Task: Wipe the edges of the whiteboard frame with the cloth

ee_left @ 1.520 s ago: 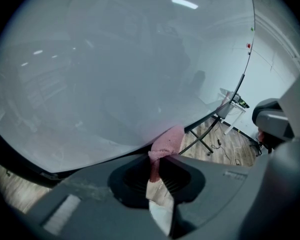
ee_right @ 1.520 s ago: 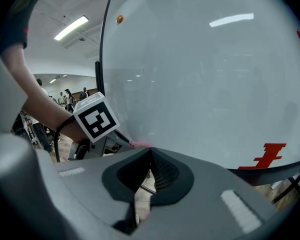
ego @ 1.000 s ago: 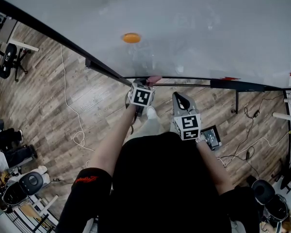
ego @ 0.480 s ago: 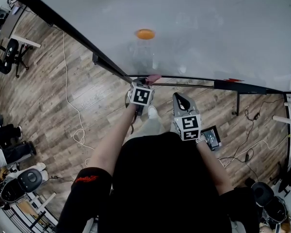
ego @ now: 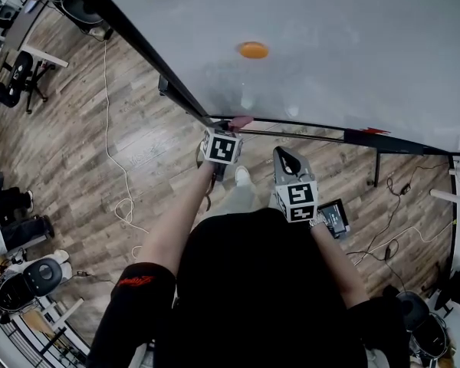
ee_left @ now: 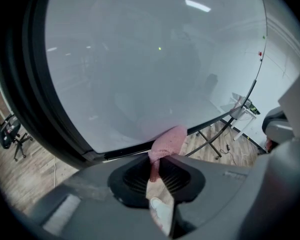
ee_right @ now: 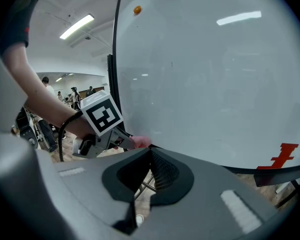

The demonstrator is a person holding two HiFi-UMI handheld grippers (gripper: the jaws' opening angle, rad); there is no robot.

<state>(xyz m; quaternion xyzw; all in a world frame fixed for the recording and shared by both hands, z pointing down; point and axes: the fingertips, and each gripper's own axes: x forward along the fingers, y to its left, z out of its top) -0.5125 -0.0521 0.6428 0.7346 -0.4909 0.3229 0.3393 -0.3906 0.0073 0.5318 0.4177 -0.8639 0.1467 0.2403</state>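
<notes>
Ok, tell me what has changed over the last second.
Mostly the head camera's aim moved. In the head view the orange magnet and the whiteboard frame now sit further right. Nothing was taken hold of or let go. The left gripper stays shut on the pink cloth at the frame's lower left corner. The right gripper stays shut, empty and held below the board.

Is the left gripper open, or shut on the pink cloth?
Shut on the cloth. The left gripper has its jaws pinching its lower part; the rest sticks out by the whiteboard frame at its bottom edge.
</notes>
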